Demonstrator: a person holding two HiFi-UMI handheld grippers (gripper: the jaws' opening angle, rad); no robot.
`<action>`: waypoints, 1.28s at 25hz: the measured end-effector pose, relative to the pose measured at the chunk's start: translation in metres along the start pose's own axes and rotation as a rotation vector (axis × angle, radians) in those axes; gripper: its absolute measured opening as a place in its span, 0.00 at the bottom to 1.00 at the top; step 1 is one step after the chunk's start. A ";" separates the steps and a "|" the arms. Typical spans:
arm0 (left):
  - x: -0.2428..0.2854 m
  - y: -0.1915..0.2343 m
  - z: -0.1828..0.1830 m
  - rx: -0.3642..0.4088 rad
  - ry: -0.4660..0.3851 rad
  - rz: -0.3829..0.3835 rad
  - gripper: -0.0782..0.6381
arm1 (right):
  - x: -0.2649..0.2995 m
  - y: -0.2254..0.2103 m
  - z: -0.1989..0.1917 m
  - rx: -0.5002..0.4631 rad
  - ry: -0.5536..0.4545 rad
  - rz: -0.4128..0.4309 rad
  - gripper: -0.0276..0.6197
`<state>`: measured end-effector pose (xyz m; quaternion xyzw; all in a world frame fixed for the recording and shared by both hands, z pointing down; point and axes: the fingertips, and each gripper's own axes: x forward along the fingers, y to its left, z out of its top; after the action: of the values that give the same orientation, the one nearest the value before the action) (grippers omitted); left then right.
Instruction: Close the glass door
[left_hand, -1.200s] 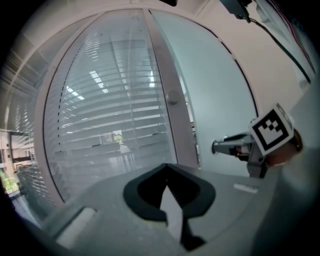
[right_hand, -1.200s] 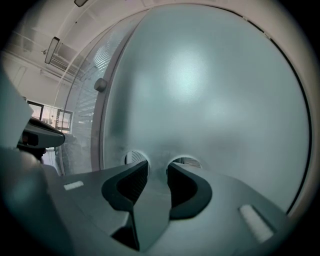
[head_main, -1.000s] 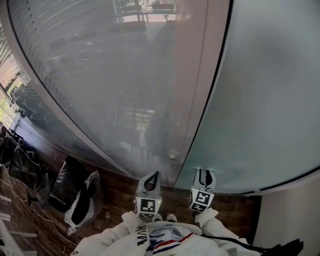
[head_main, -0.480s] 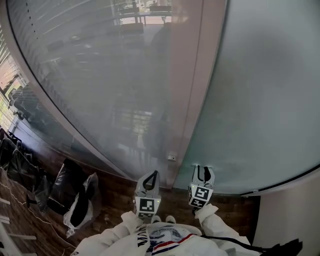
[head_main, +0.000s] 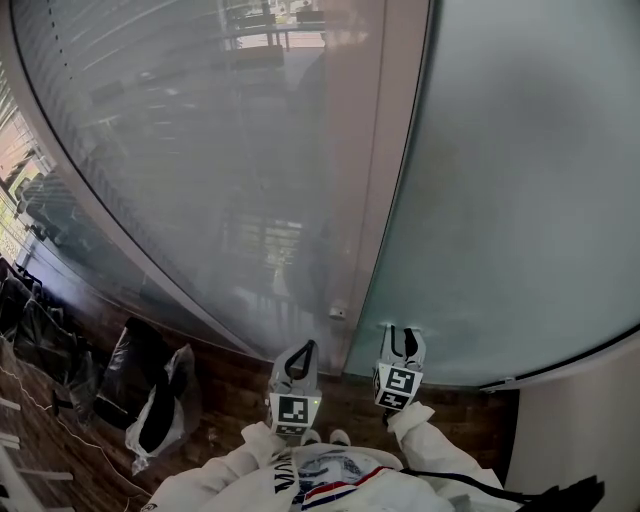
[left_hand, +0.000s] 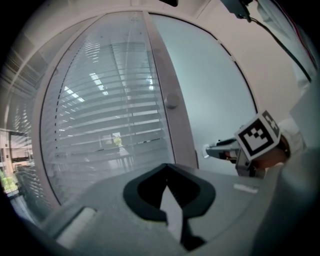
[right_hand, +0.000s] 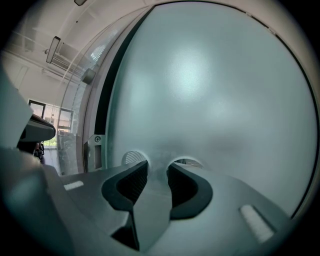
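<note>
**Head view:** The frosted glass door (head_main: 520, 180) fills the right half. Its top and right side are cut off by the frame, and nothing behind the frosting can be made out. A pale door post (head_main: 390, 150) runs along the door's left edge. Left of the post, a glass wall (head_main: 170, 150) shows only blurred blinds and reflections. The right claw (head_main: 403, 338) has its jaws apart, with the tips at the door's lower part near that edge. The left claw (head_main: 303, 352), jaws together and empty, is just beside it and points toward the foot of the post. Black bags (head_main: 150, 385) lie on the brick floor (head_main: 240, 380) at the left.

**Left gripper view:** The closed jaws point at the blinds. The door lies off to their right, where the right claw reaches toward the glass.

**Right gripper view:** The door fills nearly everything. The parted jaws hold nothing. Their tips sit right at the frosted pane, each ringed by a pale halo, but actual contact is hard to confirm. A small metal plate (right_hand: 96, 142) marks the door's edge at the left.
</note>
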<state>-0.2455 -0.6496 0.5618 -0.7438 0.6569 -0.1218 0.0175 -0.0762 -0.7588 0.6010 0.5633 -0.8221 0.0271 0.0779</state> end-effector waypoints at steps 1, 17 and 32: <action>0.000 -0.001 0.000 -0.002 0.001 0.000 0.11 | 0.000 0.000 0.000 -0.001 -0.002 0.002 0.24; -0.014 -0.025 0.002 -0.004 -0.001 0.020 0.11 | 0.004 0.002 -0.001 -0.008 -0.001 0.039 0.24; -0.046 -0.031 0.001 -0.001 -0.003 0.052 0.11 | 0.008 0.002 0.001 -0.021 -0.005 0.043 0.24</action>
<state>-0.2205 -0.6000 0.5591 -0.7268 0.6760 -0.1197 0.0212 -0.0813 -0.7652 0.6010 0.5449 -0.8344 0.0185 0.0812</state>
